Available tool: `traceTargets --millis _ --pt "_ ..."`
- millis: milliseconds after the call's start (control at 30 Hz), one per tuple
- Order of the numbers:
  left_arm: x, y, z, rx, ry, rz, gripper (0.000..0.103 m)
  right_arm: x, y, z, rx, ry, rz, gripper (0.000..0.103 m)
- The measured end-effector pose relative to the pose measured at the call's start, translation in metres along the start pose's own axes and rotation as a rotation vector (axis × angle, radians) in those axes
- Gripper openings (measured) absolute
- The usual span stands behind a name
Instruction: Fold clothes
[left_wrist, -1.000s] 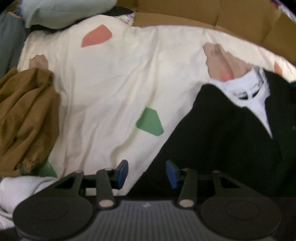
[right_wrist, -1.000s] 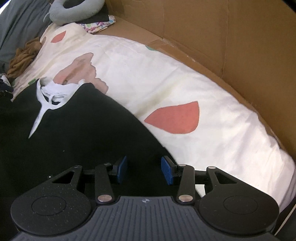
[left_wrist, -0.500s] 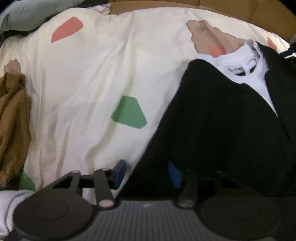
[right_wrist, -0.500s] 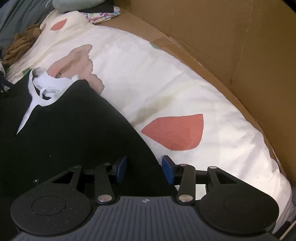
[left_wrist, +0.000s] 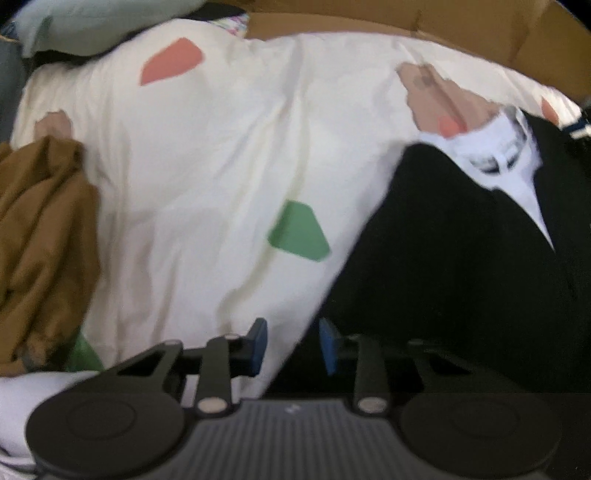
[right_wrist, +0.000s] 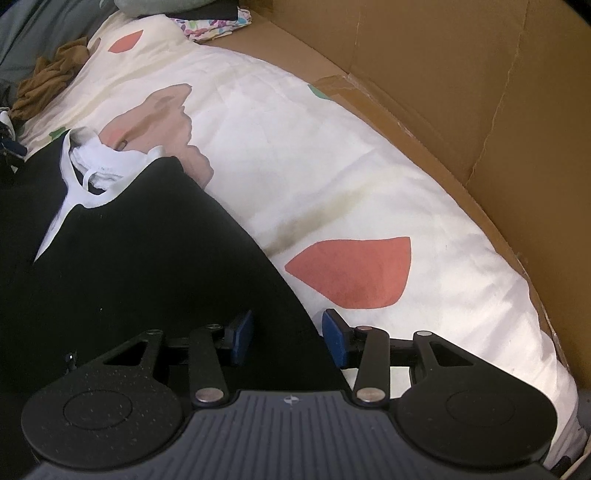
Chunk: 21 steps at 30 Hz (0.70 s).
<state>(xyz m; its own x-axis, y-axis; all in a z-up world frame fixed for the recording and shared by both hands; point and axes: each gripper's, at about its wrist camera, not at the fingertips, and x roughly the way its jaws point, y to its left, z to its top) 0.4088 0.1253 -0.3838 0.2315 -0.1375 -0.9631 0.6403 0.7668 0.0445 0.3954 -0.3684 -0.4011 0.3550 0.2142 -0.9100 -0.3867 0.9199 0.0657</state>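
Observation:
A black garment (left_wrist: 461, 258) with a white inner collar (left_wrist: 506, 158) lies spread on a cream duvet (left_wrist: 221, 166) printed with coloured patches. My left gripper (left_wrist: 292, 345) points down over the garment's left edge. Its jaws are closing, the pads still apart, with the black edge and some duvet between them. In the right wrist view the same garment (right_wrist: 147, 258) fills the left side, collar (right_wrist: 99, 173) at the far end. My right gripper (right_wrist: 288, 338) stands open astride the garment's right edge, not pressing on it.
A crumpled brown garment (left_wrist: 40, 229) lies on the duvet's left side, with white cloth (left_wrist: 22, 406) below it. A cardboard wall (right_wrist: 480, 92) runs along the duvet's right and far sides. A grey-green pillow (left_wrist: 92, 18) and patterned cloth (right_wrist: 214, 26) sit at the far end.
The left jaws have narrowed around the garment's left edge. The right gripper has shifted slightly right, so the garment's right edge now runs between its pads.

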Motion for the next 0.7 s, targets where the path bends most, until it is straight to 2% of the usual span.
traceTargets --millis 133,200,233,267,333,433,600,700 --pt "0.014 -0.015 -0.004 0.046 0.010 0.018 0.036 0.000 0.002 -0.001 -0.016 0.007 0.002 0.049" --pt "0.016 -0.015 -0.003 0.022 -0.013 0.009 0.035 0.001 0.004 -0.002 -0.028 0.011 0.006 0.044" --pt "0.016 -0.015 -0.002 0.023 -0.013 -0.001 0.028 0.000 0.007 -0.002 -0.042 0.012 0.010 0.034" --pt "0.016 -0.016 0.000 0.025 -0.012 -0.012 0.023 0.000 0.009 -0.002 -0.056 0.013 0.014 0.018" --pt "0.013 -0.019 0.002 0.055 -0.009 -0.015 0.004 -0.003 0.013 -0.002 -0.076 0.012 0.014 0.009" --pt "-0.001 -0.021 0.004 0.098 -0.043 0.028 0.003 -0.011 0.017 0.001 -0.102 -0.014 -0.004 0.006" --pt "-0.041 -0.005 0.015 0.060 -0.184 0.116 0.003 -0.030 0.016 0.012 -0.089 -0.074 -0.063 0.005" --pt "-0.058 -0.003 0.025 0.097 -0.239 0.163 0.003 -0.039 0.018 0.021 -0.093 -0.112 -0.098 0.005"
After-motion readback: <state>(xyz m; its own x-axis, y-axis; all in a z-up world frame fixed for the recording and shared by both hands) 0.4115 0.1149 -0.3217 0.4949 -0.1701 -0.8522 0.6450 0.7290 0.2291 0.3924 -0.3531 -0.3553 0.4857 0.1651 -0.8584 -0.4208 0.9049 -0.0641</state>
